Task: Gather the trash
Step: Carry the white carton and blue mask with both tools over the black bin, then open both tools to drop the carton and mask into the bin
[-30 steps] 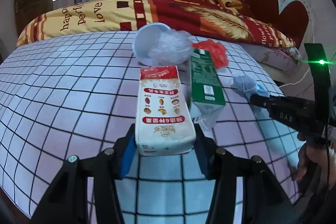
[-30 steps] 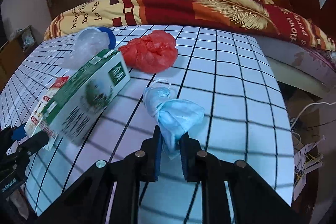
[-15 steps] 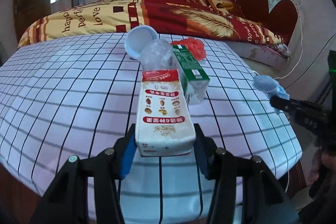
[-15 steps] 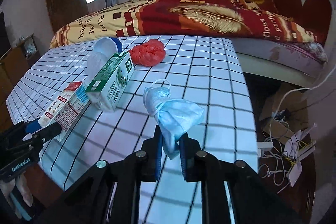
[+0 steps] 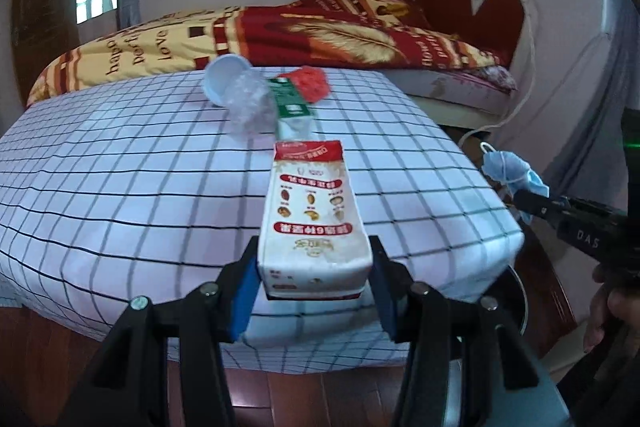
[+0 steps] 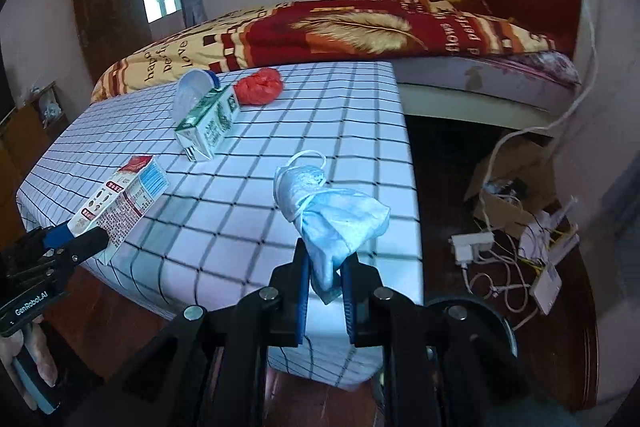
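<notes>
**Both grippers pull back from the table with trash in hand**

Since the earlier frames both grippers have drawn away from the checked table (image 5: 120, 187), whose near edge and the wooden floor below now show. The left gripper (image 5: 314, 279) stays clamped on the red-and-white carton (image 5: 310, 211), its blue pads pressed to both sides of the base. The right gripper (image 6: 325, 281) stands narrow, pinching the blue face mask (image 6: 332, 215), which droops forward with its ear loop free.

Left on the table are the green carton (image 6: 208, 123), the red plastic bag (image 6: 258, 89) and a clear bag against a white cup (image 5: 224, 79).

A dark round rim (image 6: 472, 311) shows just below the right gripper, possibly a bin. Carry both loads level above it, keep the pinches firm, and open only once directly over the mouth, so the light mask does not drift aside
</notes>
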A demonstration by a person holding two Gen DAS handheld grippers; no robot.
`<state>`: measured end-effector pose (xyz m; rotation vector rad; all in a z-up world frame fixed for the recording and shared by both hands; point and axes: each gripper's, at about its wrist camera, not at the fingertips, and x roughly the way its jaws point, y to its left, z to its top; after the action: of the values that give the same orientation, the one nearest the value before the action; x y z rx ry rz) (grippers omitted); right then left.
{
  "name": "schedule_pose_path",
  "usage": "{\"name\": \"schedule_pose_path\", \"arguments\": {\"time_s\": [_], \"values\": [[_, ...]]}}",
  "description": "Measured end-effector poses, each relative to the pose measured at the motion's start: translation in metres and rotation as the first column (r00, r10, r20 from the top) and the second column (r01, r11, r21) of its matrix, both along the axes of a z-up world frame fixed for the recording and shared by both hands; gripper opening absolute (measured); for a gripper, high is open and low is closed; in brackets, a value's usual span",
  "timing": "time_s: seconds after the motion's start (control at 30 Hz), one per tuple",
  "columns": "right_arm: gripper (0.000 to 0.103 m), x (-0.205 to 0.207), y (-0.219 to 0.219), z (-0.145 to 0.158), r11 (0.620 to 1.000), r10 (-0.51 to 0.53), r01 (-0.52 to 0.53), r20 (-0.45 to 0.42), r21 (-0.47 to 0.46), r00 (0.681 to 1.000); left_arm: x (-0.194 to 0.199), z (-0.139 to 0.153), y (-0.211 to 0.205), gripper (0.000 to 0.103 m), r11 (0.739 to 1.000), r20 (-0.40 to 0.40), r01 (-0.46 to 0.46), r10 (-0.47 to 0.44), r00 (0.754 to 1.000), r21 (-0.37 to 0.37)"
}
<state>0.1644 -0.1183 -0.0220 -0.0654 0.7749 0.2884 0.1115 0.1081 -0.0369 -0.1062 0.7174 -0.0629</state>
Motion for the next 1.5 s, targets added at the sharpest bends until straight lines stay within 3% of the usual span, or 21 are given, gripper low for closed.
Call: {"name": "schedule_pose_path", "arguments": {"time_s": [0.53, 1.03, 1.5], "values": [[0.015, -0.057, -0.092, -0.016, 0.987, -0.160, 0.160, -0.036, -0.014, 0.986, -0.018, -0.008, -0.095, 0.051, 0.975, -0.015, 0.222, -0.222, 0.975, 0.000], [0.015, -0.099, -0.169, -0.039, 0.951, -0.309, 0.308, -0.086, -0.027, 0.947, -0.044, -0.018, -0.194, 0.051, 0.897, -0.055, 0.442, -0.442, 0.895, -0.009], [0.015, -0.107, -0.196, -0.085, 0.951, -0.308, 0.307, -0.186, -0.036, 0.933, -0.038, -0.064, -0.222, 0.051, 0.898, -0.154, 0.438, -0.440, 0.885, -0.046]]}}
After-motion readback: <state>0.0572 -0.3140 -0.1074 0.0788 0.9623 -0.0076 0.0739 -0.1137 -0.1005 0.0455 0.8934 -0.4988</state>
